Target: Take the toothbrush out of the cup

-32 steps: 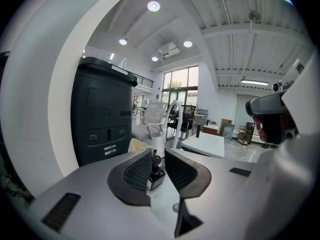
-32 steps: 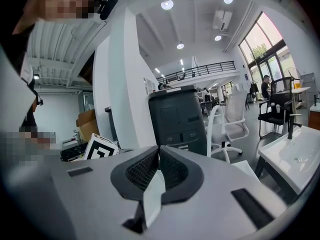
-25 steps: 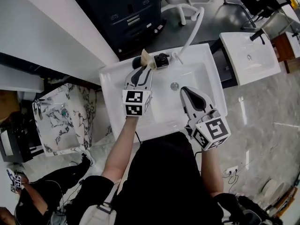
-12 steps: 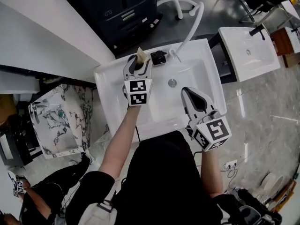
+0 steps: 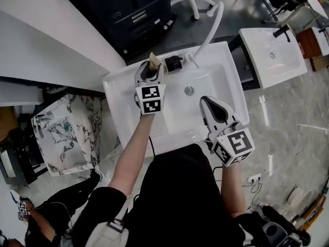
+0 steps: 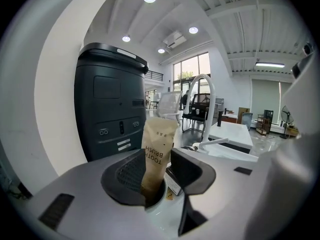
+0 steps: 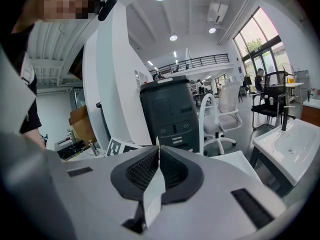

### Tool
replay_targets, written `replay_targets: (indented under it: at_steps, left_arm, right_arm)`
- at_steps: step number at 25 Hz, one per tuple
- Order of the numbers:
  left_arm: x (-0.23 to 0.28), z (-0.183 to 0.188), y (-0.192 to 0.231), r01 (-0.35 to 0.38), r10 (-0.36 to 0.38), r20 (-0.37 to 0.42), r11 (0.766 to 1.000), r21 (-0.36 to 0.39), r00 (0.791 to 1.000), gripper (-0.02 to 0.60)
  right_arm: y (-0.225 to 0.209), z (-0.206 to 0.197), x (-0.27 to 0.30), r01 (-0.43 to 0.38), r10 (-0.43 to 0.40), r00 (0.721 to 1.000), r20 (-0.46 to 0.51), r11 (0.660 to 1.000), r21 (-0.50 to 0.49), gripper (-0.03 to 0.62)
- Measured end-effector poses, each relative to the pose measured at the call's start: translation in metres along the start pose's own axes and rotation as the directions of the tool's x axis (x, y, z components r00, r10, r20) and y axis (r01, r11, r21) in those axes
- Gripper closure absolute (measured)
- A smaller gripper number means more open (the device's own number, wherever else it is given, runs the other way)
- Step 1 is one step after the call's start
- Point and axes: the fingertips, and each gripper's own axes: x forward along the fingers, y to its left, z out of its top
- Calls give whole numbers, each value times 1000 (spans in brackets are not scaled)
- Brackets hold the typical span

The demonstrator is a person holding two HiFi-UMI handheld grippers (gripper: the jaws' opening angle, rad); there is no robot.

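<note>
A tan paper packet printed TOOTH BRUSH (image 6: 156, 149) stands upright in a cup (image 6: 161, 200) at the far left corner of the white sink (image 5: 119, 103). The jaws hide most of the cup. My left gripper (image 6: 157, 160) straddles the packet. Its jaws are closing, the left pad lies against the paper, and a slim gap shows at the right pad. From the head view, the packet's top (image 5: 153, 60) sticks out past the left gripper (image 5: 149, 70). My right gripper (image 5: 212, 103) hovers over the basin's near right side, shut and empty (image 7: 159, 151).
A white curved faucet (image 5: 211, 27) and a small black box (image 5: 174, 64) sit on the sink's far rim, right of the cup. A dark cabinet (image 5: 131, 12) stands behind. A second white sink (image 5: 272, 55) is at the right and a marbled one (image 5: 64, 133) at the left.
My left gripper moved forward and down to the cup, and its jaws opened and now sit on either side of the packet. The right gripper stayed put.
</note>
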Motion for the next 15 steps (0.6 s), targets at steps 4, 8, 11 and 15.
replay_targets:
  at_steps: [4, 8, 11, 15]
  left_arm:
    - [-1, 1, 1, 10, -10, 7, 1000, -3, 1000, 441]
    - [-2, 1, 1, 7, -7, 8, 1000, 1, 1000, 457]
    - [-4, 1, 2, 0, 0, 9, 1000, 3, 1000, 481]
    - [-6, 2, 5, -7, 7, 13, 1000, 12, 1000, 516]
  right_arm:
    - [0, 1, 2, -4, 4, 1000, 5, 1000, 2, 562]
    - [0, 1, 3, 4, -4, 1000, 7, 1000, 23, 562]
    - [-1, 1, 2, 8, -8, 1000, 9, 1000, 30, 562]
    - [0, 1, 3, 9, -9, 1000, 12, 999, 35, 562]
